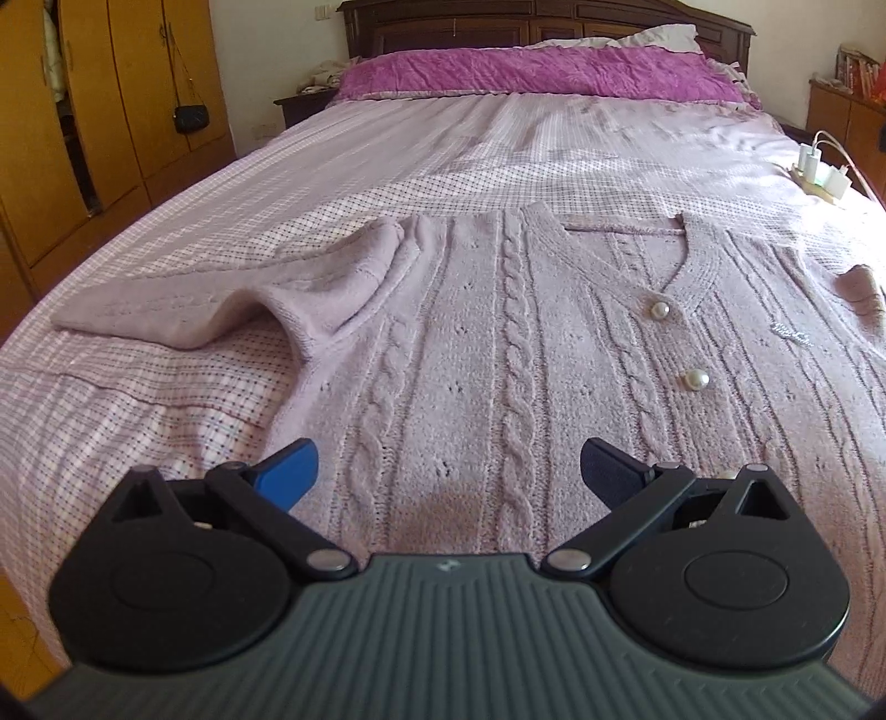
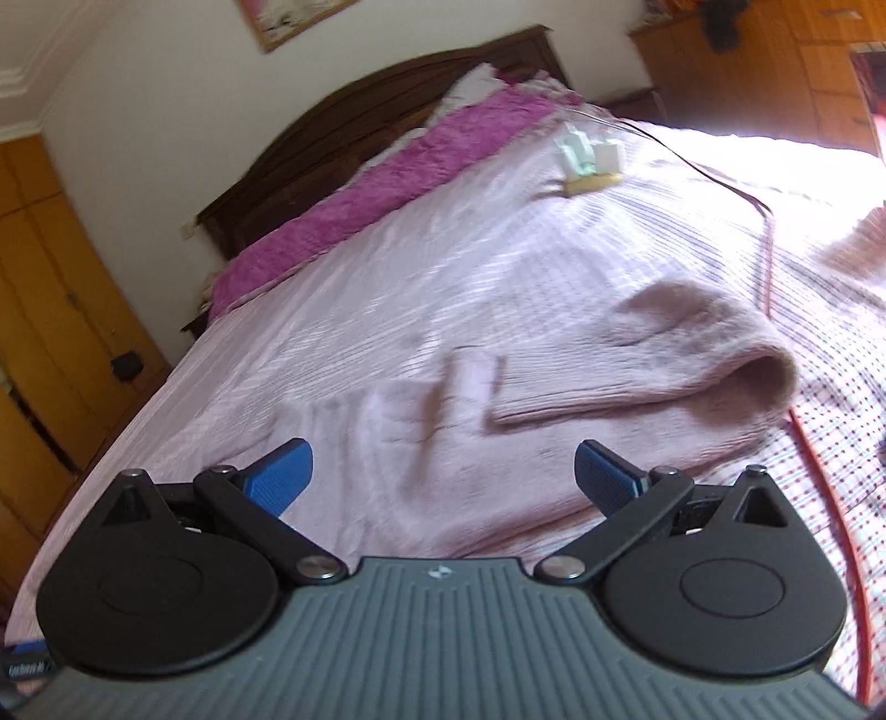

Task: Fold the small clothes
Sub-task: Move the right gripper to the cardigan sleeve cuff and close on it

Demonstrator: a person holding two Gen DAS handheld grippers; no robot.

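A pale pink cable-knit cardigan (image 1: 498, 332) with pearl buttons (image 1: 696, 380) lies flat, front up, on the bed. Its left sleeve (image 1: 183, 310) stretches out to the left with a folded bump. My left gripper (image 1: 448, 471) hovers open over the cardigan's lower body, with nothing between its blue fingers (image 1: 290, 471). In the blurred right wrist view the same cardigan (image 2: 443, 432) shows with its other sleeve (image 2: 664, 360) bent back over the body, cuff mouth facing right. My right gripper (image 2: 443, 471) stands open above the knit, holding nothing.
The bed is covered by a pink checked sheet (image 1: 249, 183), with a magenta pillow (image 1: 531, 72) and dark headboard (image 1: 470, 22) at the far end. A power strip with chargers (image 1: 819, 174) and its cable (image 2: 764, 266) lie on the bed's right side. Wooden wardrobes (image 1: 83, 111) stand at left.
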